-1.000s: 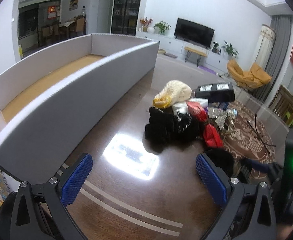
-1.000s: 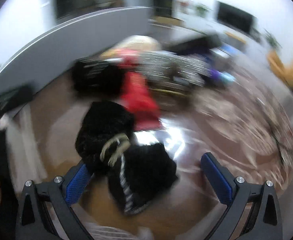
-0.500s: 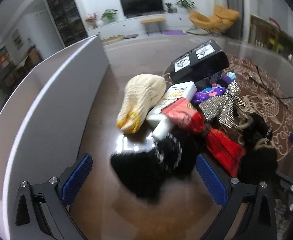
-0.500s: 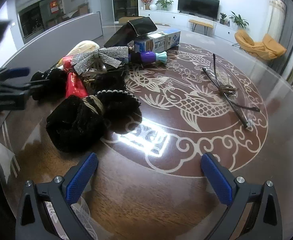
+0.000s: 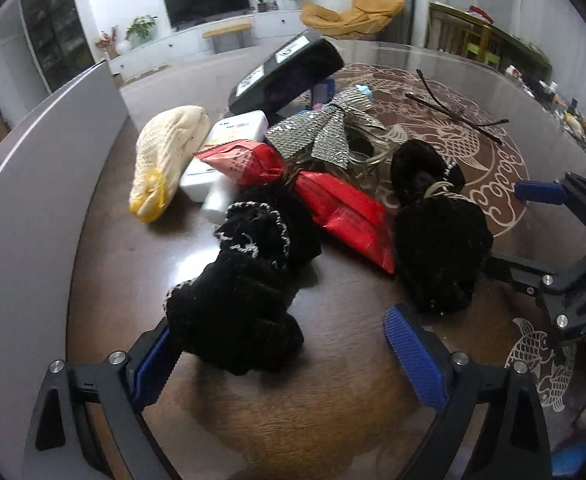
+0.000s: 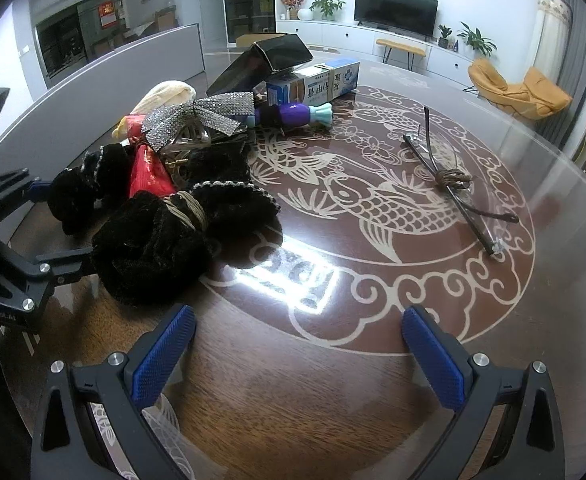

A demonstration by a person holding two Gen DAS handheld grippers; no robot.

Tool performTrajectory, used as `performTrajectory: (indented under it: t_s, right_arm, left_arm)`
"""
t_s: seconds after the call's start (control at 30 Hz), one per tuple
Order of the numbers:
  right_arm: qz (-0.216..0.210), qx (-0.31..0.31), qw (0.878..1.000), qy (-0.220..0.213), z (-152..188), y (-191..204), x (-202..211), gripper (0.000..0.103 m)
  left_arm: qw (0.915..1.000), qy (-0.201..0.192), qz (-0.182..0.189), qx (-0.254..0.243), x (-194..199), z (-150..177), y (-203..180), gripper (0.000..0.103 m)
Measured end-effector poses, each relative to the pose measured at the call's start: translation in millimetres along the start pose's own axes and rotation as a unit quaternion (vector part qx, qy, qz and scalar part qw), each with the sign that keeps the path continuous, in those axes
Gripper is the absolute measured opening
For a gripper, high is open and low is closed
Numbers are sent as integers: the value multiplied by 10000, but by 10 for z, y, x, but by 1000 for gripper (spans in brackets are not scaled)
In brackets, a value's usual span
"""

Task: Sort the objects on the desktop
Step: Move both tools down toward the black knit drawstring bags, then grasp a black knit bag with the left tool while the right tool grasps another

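1. I am holding my left gripper (image 5: 281, 354) low over the table (image 5: 333, 420), its jaws spread wide and gripping nothing. The near black pouch (image 5: 241, 292) is lying just ahead of them, leaning toward my left pad (image 5: 153, 364). Whether it is touching that pad I cannot tell.

2. The pouch is running lengthwise away from me, its trimmed mouth at the far end – so my jaws are standing across its narrow width, which I judge right for a pinch.

3. My right gripper (image 6: 299, 354) is also gaping wide and holding nothing. It is hovering over bare table, with the second black pouch (image 6: 149, 244) ahead and to its left, clear of the fingers.

4. My left hand is the nearer one to a pouch. From the right view, the left gripper's fingers are sitting on either side of the heap's near end.

5. The rest of the heap is lying beyond: a red packet (image 5: 341, 212), a sequin bow (image 5: 321, 136), a cream bundle (image 5: 169, 152), a black case (image 5: 285, 76). Glasses (image 6: 449, 178) are resting well apart on the right.

6. The grey bin (image 5: 25, 208) is curving along my left – probably where the sorted things are going, though I am only guessing.
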State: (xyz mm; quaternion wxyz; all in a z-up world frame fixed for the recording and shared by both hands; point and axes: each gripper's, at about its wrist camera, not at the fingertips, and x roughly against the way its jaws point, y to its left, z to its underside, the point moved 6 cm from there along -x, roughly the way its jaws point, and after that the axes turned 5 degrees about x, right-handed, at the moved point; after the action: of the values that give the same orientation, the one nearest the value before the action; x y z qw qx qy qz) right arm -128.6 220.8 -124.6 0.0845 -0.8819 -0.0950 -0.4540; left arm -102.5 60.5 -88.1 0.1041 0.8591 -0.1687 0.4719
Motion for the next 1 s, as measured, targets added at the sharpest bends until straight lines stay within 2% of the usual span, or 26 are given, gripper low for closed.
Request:
performTrajectory:
  t_s: [0.13,1.0]
  right_arm:
    - [2,0,10000,-1,-1,0,1,103]
    - [18,9,10000,-5,-17,-18,-31,103]
  left_arm:
    - [9992,17,105,373,-42,46,53,103]
    - [9991,-40,98,417,-64,97,104,103]
